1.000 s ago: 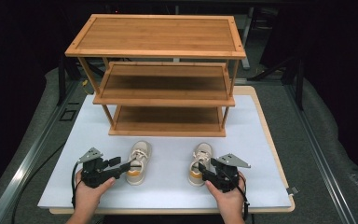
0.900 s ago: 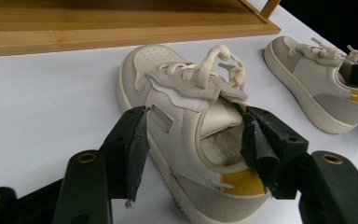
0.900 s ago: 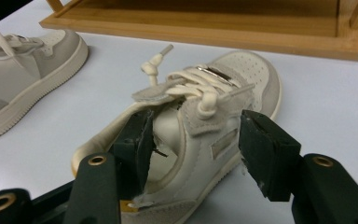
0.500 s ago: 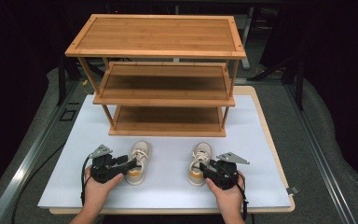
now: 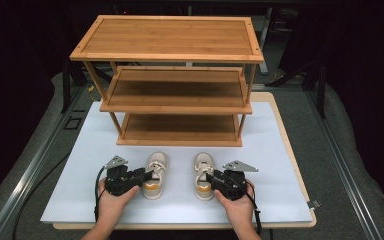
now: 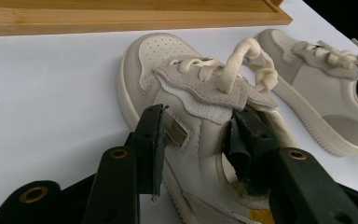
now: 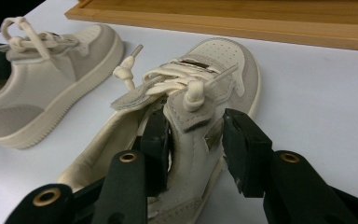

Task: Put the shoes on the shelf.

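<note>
Two shoes are lying side by side on the white surface [image 5: 280,165], toes pointing toward one bamboo rack [image 5: 172,80] standing behind them; the rack is carrying three flat wooden tiers on thin legs, and the bottom and middle tiers are showing bare. Two hand-held grippers are working, one in each hand. The left shoe [image 5: 155,175] and right shoe [image 5: 203,175] are low sneakers in cream leather with grey suede panels, perforated toe caps, thick knotted cream laces and an orange patch at the heel. The left hand-held gripper [image 5: 147,176] is straddling the left shoe's outer side wall near the collar; in the left gripper view one black jaw is sitting outside against a small metal tag and the other is sitting inside the opening, gripping the wall between them. The right hand-held gripper [image 5: 209,179] is doing likewise on the right shoe: one jaw is inside the opening, the other outside, close to the wall; whether that outer jaw is touching cannot be told.
</note>
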